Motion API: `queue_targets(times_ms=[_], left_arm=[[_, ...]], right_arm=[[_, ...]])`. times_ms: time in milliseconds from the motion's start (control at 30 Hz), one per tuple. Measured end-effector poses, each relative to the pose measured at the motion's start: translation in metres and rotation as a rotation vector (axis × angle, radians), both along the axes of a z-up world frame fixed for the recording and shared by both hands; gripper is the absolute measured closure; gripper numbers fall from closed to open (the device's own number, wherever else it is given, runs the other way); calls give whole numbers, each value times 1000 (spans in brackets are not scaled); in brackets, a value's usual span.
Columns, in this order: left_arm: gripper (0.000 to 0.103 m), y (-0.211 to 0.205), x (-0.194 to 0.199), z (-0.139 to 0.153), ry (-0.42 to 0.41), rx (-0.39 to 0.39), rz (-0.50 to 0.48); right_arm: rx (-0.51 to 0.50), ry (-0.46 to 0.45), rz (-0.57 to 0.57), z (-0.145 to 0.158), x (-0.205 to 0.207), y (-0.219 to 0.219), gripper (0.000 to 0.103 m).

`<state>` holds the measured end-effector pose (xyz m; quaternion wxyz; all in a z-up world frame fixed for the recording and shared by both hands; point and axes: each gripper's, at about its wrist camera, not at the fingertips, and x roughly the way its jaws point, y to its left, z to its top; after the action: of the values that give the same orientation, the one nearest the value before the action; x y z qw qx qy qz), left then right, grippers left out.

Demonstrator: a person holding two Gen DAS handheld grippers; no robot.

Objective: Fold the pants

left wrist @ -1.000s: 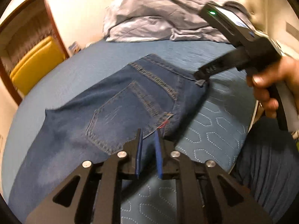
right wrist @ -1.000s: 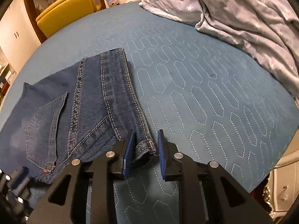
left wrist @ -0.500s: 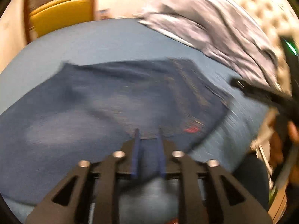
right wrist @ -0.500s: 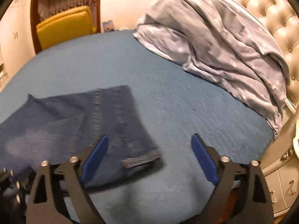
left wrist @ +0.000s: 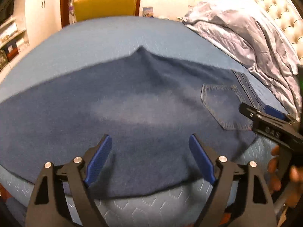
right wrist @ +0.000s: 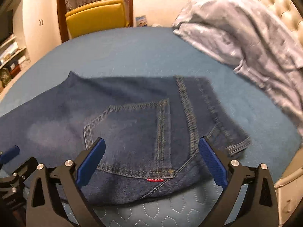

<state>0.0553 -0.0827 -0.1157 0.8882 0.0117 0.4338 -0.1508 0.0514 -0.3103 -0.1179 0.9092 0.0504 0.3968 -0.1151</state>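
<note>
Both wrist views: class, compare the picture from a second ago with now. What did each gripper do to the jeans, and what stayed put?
Both grippers let go. The left gripper and right gripper, earlier pinched on the near edge of the jeans, are opening with nothing between their fingers, and have drawn back. The jeans lie flat, pocket up, on the blue bedspread; the grey duvet is unmoved.

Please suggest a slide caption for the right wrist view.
Right tongs opening, nothing gripped, over folded jeans on a blue bed, back pocket up.
</note>
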Motion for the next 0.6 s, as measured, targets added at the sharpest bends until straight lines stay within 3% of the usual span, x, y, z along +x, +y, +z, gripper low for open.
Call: queue_targets(times_ms=[33,100,400,600], left_arm=[[44,1,1,-6,14,48,5],[58,4,4,-16,20,101,5],[59,33,-5,-20,15,74,-12],[59,79,6,-11,2,76,116]], right_arm=[[10,40,-24,-8,3,-5,8],[4,100,-42,-20,5,-10,8],[12,139,-26,-36,5,-14,5],[1,144,-21,-37,6,-16,5]])
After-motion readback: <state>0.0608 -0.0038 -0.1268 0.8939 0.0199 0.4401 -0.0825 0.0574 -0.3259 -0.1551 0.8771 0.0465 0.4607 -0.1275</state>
